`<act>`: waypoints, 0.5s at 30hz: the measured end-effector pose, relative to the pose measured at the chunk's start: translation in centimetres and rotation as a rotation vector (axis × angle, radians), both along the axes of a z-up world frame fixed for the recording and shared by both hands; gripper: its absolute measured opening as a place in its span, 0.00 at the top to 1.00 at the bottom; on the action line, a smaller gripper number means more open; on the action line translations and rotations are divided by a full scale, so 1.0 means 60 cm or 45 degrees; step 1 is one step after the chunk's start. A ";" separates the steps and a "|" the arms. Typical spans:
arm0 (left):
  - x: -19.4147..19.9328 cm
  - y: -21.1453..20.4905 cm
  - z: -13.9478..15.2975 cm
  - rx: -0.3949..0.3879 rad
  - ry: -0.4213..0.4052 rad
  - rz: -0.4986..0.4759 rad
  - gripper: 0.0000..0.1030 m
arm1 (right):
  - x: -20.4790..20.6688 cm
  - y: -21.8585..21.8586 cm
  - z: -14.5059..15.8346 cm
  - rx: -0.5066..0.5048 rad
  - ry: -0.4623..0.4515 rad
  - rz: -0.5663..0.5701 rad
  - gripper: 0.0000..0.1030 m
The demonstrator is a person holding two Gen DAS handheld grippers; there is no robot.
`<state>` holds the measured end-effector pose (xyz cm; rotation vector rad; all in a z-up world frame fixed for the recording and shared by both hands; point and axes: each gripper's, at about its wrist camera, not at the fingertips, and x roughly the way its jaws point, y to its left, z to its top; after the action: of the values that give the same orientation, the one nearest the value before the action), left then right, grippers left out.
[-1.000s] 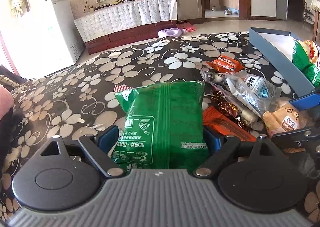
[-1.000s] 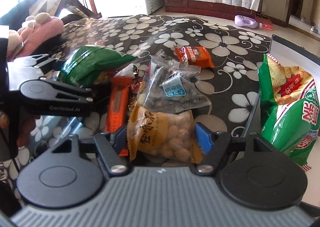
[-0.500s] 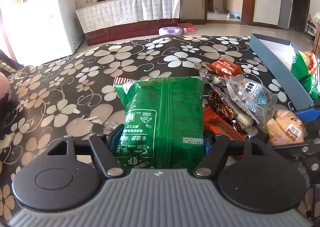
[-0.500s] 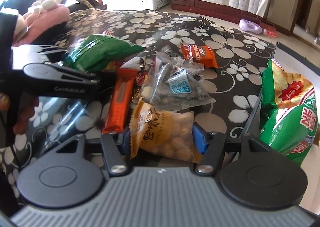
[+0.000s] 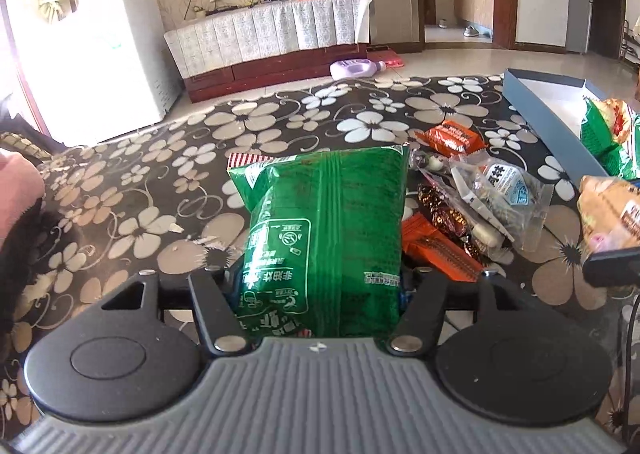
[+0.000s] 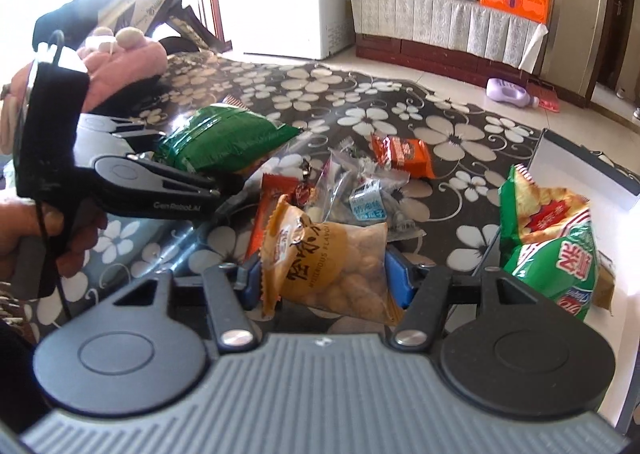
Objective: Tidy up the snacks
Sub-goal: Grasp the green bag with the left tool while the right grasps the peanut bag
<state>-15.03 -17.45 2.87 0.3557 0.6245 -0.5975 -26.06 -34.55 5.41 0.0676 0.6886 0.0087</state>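
Grippers both loaded! Left gripper point(image 5: 320, 286) clamps a green snack bag point(image 5: 324, 238), lifted above the flowered tablecloth point(image 5: 140, 189). Right gripper point(image 6: 322, 280) pinches a tan peanut packet point(image 6: 328, 266) at its sides. Loose snack pile point(image 6: 352, 189) sits at 12 o'clock of it; green chip bag point(image 6: 552, 242) in the blue-rimmed box point(image 6: 588, 161) at 3 o'clock.

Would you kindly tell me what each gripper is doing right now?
Left gripper: shut on the green bag.
Right gripper: shut on the peanut pack.
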 end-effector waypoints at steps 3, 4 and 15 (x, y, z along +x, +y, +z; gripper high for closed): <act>-0.009 0.003 0.010 -0.009 -0.020 0.005 0.35 | -0.010 -0.003 0.011 0.016 -0.037 0.003 0.39; -0.012 0.003 0.013 -0.011 -0.027 0.006 0.35 | -0.013 -0.003 0.015 0.019 -0.048 0.007 0.39; -0.027 -0.006 0.037 -0.030 -0.082 0.004 0.35 | -0.038 -0.003 0.043 0.027 -0.120 0.048 0.39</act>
<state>-16.68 -17.82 5.07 0.3503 0.5553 -0.5878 -28.31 -34.76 7.97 0.0745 0.5954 0.0550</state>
